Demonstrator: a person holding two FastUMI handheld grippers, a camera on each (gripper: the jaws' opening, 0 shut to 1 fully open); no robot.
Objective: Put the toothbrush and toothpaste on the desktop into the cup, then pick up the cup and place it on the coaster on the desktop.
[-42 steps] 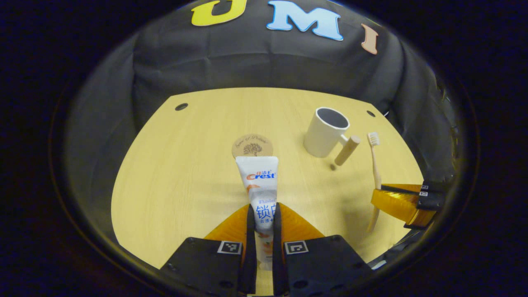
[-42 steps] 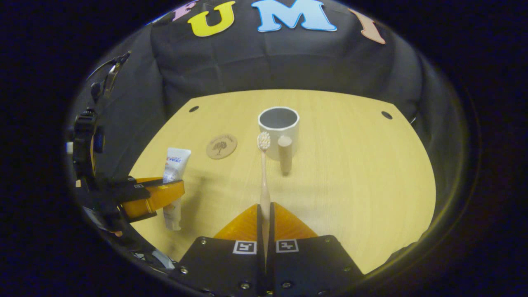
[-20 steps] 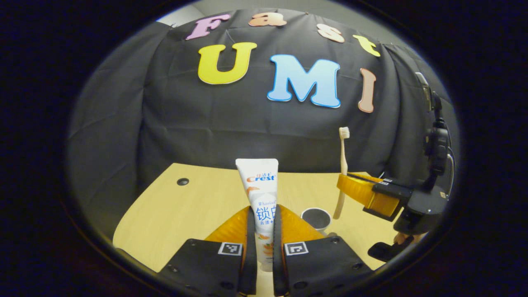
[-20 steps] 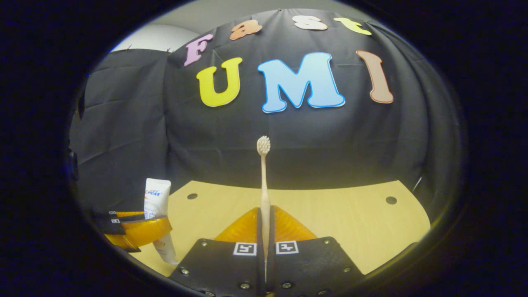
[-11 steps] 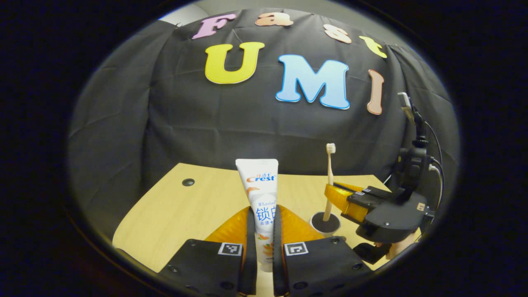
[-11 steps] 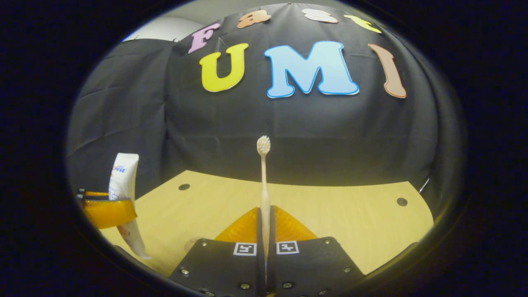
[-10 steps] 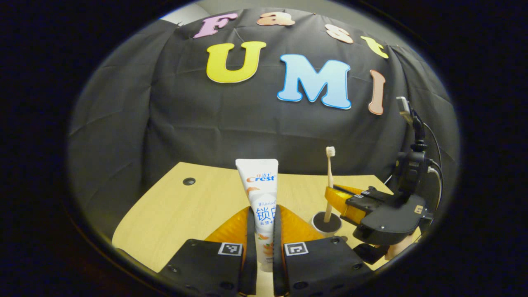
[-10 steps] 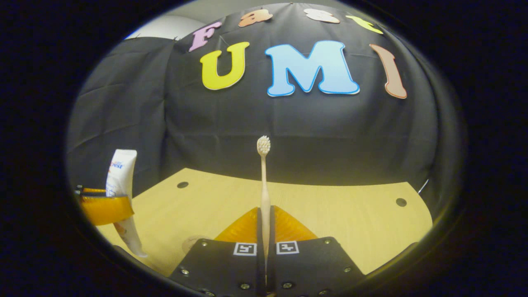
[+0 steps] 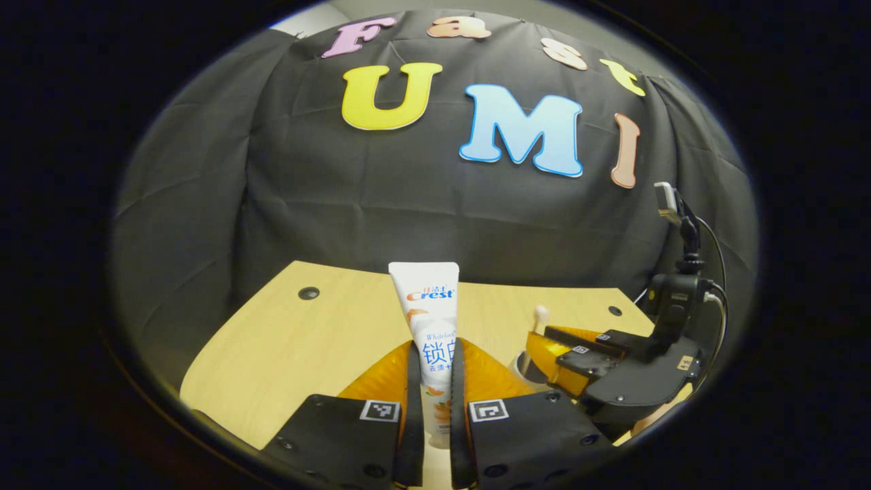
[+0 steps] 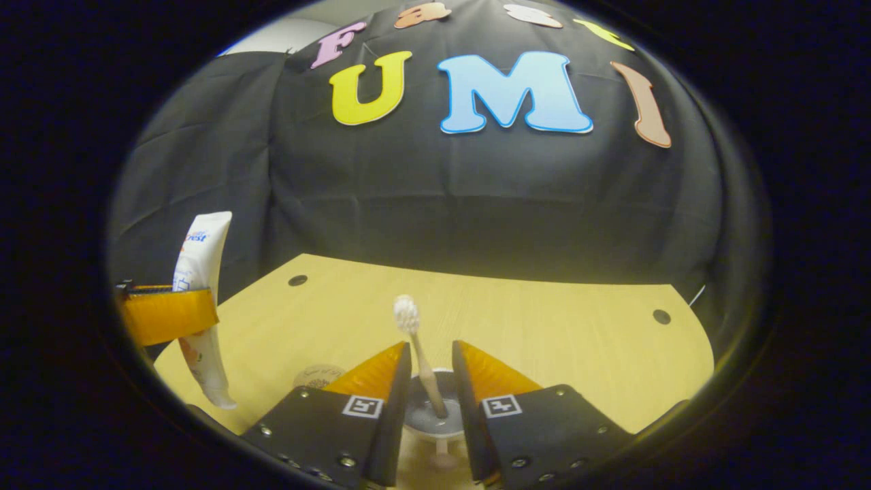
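Standing in the cup (image 10: 433, 422), the toothbrush (image 10: 420, 354) leans with its bristled head up and slightly away from upright, its slim pale handle dropping into the dark inside of the round white cup. The right gripper (image 10: 431, 401) is spread around the cup, one finger on each side of the handle and neither touching it, so the brush is released. In the left gripper view the right gripper (image 9: 552, 347) sits in front of the cup (image 9: 525, 366), hiding most of it; only a sliver of white rim and the toothbrush head (image 9: 540, 314) show past it, with part of a hand below.

The left gripper (image 9: 431, 381) is clenched on the toothpaste (image 9: 429, 327), both fingers pressing the flat white tube about halfway along, its crimped wide end pointing up. From the right gripper view the toothpaste (image 10: 199, 306) hangs in the air to the left of the cup, above the desk (image 10: 558, 333), cap end down, held by the left gripper (image 10: 167, 314).

The coaster (image 10: 318, 376) lies flat on the desk just left of the cup, a thin round disc of light brown with a dark printed mark; the right gripper's finger covers its near edge. The desk is smooth pale wood grain with small dark round holes near its far corners. Behind the cup hangs creased black cloth (image 10: 476, 204).
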